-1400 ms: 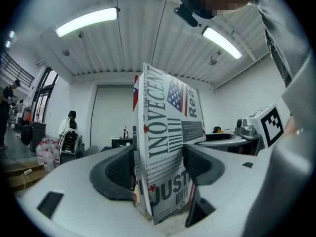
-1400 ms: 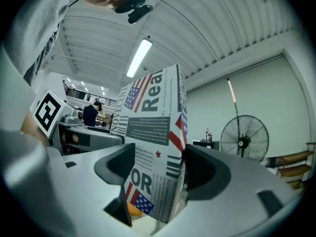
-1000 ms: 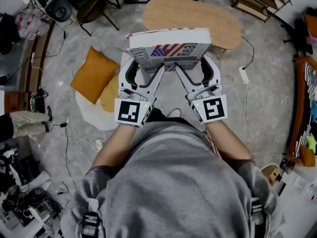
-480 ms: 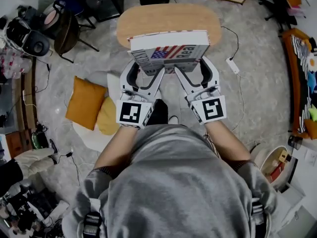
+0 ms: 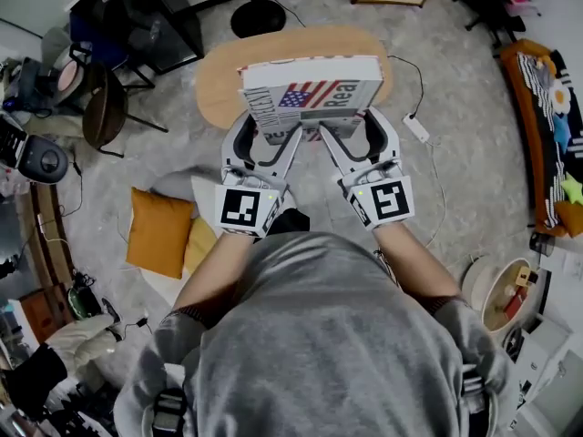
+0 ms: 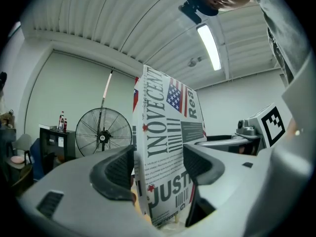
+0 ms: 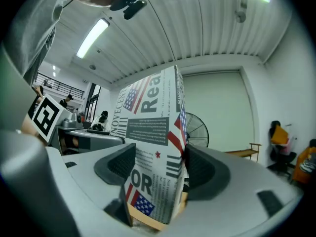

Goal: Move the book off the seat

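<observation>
Head view first: the book is off the seat and up in the air, upper centre of the frame, over the near edge of an oval wooden counter. The left gripper has its left end and the right gripper its right end. The long axis runs left to right across the frame, with the plain white face up and the flag-print face turned back toward the person. There's an orange cushion at lower left, but I can't say for sure which thing down there is the seat. In the left gripper view the fingers are clamped on the book's lower corner, with the lettered narrow side facing the camera and a fan behind. The right gripper view is the same deal: fingers pinching the other corner, print rising up the middle of the frame. My guess is it's stiff and boxy with some weight, and the glossy cover could slide. So holding both ends looks right to me, rather than one corner.
</observation>
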{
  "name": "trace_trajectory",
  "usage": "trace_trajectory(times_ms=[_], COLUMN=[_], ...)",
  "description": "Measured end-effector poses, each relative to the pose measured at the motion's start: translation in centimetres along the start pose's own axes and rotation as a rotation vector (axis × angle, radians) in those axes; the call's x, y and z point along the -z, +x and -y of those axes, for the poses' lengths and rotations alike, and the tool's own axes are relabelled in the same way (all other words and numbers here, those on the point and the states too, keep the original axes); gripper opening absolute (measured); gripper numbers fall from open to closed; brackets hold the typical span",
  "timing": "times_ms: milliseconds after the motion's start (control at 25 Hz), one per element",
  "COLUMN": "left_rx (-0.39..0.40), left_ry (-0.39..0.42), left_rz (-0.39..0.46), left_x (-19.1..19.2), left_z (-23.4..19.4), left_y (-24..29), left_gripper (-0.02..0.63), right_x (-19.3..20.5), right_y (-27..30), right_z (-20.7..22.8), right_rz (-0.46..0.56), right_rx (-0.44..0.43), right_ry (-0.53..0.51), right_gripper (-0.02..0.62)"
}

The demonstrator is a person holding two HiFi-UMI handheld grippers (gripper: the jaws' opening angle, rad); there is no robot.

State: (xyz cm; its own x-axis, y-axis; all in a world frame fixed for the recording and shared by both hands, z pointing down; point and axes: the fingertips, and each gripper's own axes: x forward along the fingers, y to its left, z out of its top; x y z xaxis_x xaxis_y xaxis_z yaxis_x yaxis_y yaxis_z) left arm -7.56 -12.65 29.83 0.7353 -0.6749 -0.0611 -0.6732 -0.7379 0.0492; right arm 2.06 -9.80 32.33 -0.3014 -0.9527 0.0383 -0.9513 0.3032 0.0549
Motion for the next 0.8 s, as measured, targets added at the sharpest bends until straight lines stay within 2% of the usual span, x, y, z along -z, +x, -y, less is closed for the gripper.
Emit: trace_trajectory(times_ms=[400,600,800], left_rx=[0.107,0.118,0.089], left_ry=[-0.013,-0.019,-0.023], left_rz=[-0.038,-0.064,-0.108], left_x=[1.4,2.9,5.3], left_z=[-3.7,-2.7,-1.3], left_y=[8.4,13.5,20.0], left_gripper=[0.325,0.325,0.325], right_x=[1.2,2.6,4.9], right_y=[6.0,7.2,8.8], right_z=[5.3,10.4,17.0], right_rz=[-0.029,-0.040,-0.056], right_rx=[0.109,0.121,0.092], right_ry=[0.029,0.048,0.078], right_gripper=[0.319,0.321,0.322])
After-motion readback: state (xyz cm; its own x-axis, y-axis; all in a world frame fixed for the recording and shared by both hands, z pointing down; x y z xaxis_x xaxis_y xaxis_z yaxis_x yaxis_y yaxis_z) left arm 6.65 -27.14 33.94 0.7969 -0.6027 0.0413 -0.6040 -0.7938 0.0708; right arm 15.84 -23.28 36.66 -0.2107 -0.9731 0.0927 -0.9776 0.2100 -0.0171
